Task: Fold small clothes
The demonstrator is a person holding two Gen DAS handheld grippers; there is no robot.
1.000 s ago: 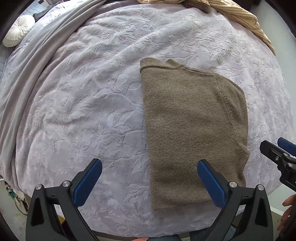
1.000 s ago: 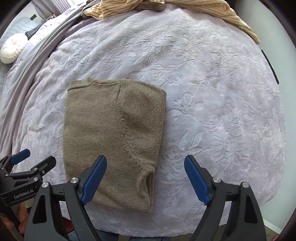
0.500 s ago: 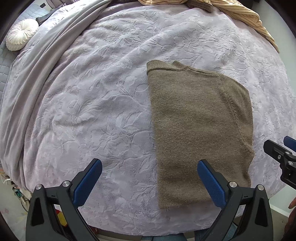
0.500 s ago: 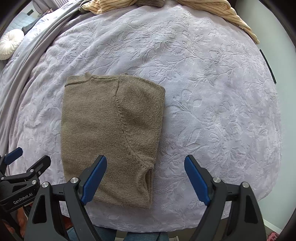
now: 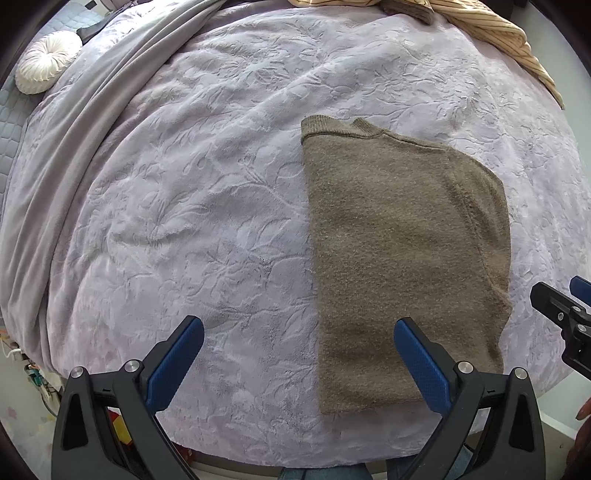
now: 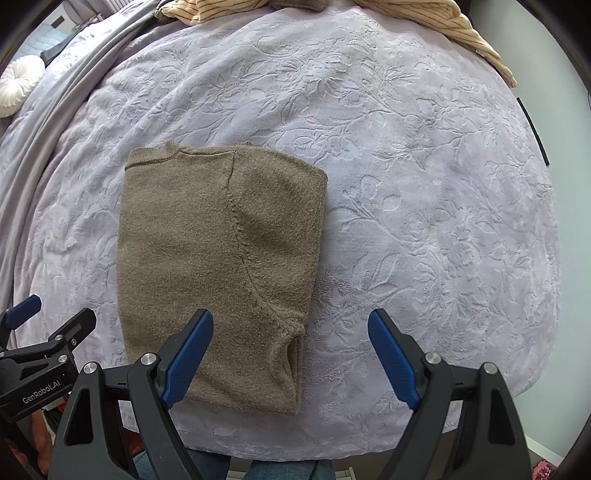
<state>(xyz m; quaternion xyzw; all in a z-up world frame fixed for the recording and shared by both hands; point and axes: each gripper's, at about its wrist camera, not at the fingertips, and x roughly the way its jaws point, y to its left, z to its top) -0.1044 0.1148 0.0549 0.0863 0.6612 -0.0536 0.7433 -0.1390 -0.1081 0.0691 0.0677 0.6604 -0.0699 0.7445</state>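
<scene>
A small olive-brown knitted sweater (image 5: 402, 258) lies folded into a tall rectangle on the lilac bedspread (image 5: 184, 206); its ribbed neck edge points to the far side. In the right wrist view the same sweater (image 6: 218, 266) shows a curved sleeve seam and a folded cuff at its near right corner. My left gripper (image 5: 295, 362) hangs open above the sweater's near left edge, holding nothing. My right gripper (image 6: 291, 354) stands open over the sweater's near right corner, also with nothing in it. Each gripper shows at the edge of the other's view.
A yellow striped garment (image 5: 491, 33) is heaped at the bed's far right. A grey blanket (image 5: 85, 122) runs along the left side, with a round white cushion (image 5: 48, 61) beyond it. The bed's near edge (image 5: 295, 458) lies just below the grippers, jeans showing under it.
The sweater sits slightly further right in the left wrist view and slightly lower in the right wrist view. Both grippers stay open and the sweater lies as before.
</scene>
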